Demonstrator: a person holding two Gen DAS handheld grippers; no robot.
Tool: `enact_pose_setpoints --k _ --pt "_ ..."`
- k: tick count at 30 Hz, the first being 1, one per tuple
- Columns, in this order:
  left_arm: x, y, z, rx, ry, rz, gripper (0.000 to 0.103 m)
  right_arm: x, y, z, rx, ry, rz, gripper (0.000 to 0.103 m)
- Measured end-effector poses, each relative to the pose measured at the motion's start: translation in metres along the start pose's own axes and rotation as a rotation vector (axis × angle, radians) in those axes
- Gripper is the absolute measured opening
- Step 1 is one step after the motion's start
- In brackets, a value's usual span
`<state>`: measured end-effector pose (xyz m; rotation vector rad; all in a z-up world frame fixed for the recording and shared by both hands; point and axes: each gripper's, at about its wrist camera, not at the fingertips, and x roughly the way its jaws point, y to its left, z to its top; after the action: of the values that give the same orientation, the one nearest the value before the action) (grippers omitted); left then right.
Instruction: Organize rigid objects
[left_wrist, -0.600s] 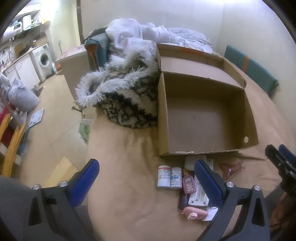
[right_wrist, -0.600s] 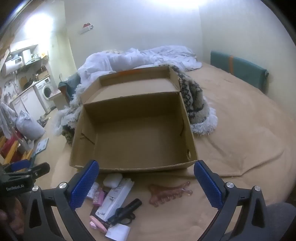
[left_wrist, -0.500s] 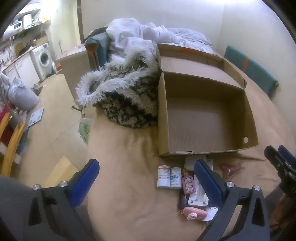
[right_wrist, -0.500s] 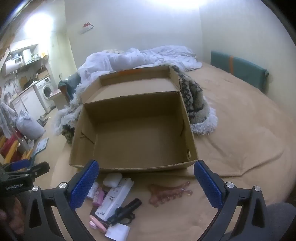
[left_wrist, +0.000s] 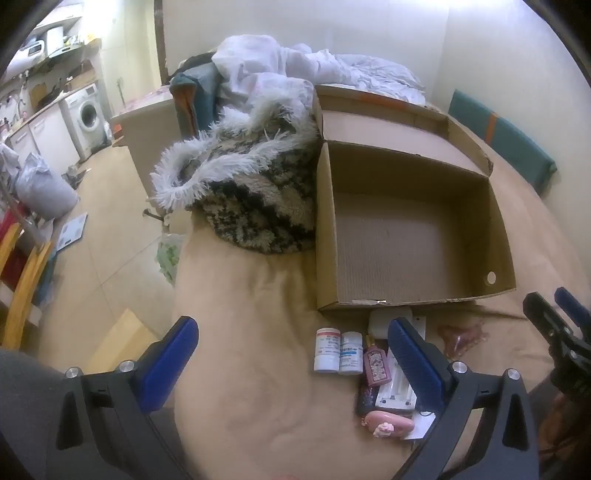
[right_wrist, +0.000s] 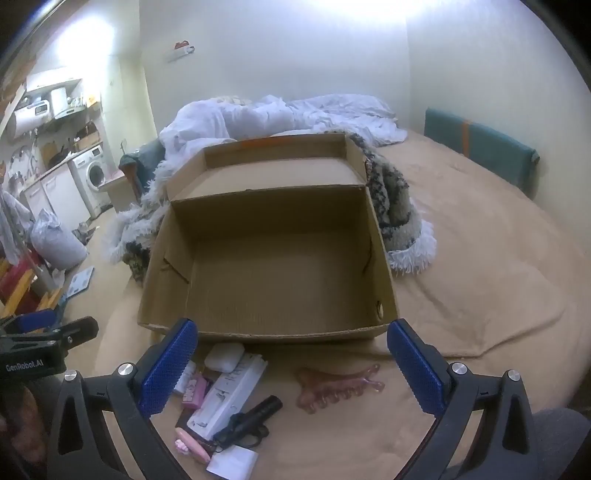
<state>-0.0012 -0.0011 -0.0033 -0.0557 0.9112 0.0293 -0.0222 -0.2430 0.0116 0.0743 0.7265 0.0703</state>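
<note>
A bedroom with pale walls, a kitchen corner with a washer (left_wrist: 88, 112) off to the left. In front, a bed (right_wrist: 480, 266) under a tan cover, rumpled white bedding (right_wrist: 295, 114) at the far end, a shaggy black-and-cream throw (left_wrist: 258, 199) with a white fringe against the left wall of an open cardboard box (right_wrist: 273, 328). Box brown and bare inside, lid flap folded back, a round hole near the front right corner.

Just before the box's near wall, on the cover, a cluster of small rigid things. Two white pill bottles (left_wrist: 338, 350) upright, side by side and touching. Beside them a pink perfume bottle (left_wrist: 376, 365) lying flat. Next, a long white carton (right_wrist: 229, 395), partly over a dark flat item. A white rounded case (right_wrist: 223, 356) close by the box wall. A black clip-like tool (right_wrist: 251, 417) across the carton's near end. A pink oblong piece (left_wrist: 388, 424) with a rosette at the near edge, on a white card (right_wrist: 232, 461). Off to the right, apart from the cluster, a translucent pink hair claw (right_wrist: 336, 384).

Left gripper (left_wrist: 293, 360) low over the cover, blue pads spread wide, nothing between them. Right gripper (right_wrist: 291, 363) likewise wide apart and holding nothing, framing the box's near wall and the cluster.
</note>
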Motion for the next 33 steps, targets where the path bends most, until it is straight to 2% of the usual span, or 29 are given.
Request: enact_pose_setpoints --k 9,13,33 --pt "-0.0017 0.0083 -0.0022 -0.011 0.004 -0.020 0.102 0.0022 -0.0020 0.0036 -0.001 0.007 -0.016 0.103" --pt "-0.0027 0.0025 0.0009 0.012 0.000 0.006 0.102 0.0036 -0.0029 0.0032 0.002 0.001 -0.021 0.103" --pt "-0.0032 0.0037 0.0003 0.007 -0.006 0.019 0.102 0.0027 0.0068 -0.0010 -0.050 -0.020 -0.035 0.103"
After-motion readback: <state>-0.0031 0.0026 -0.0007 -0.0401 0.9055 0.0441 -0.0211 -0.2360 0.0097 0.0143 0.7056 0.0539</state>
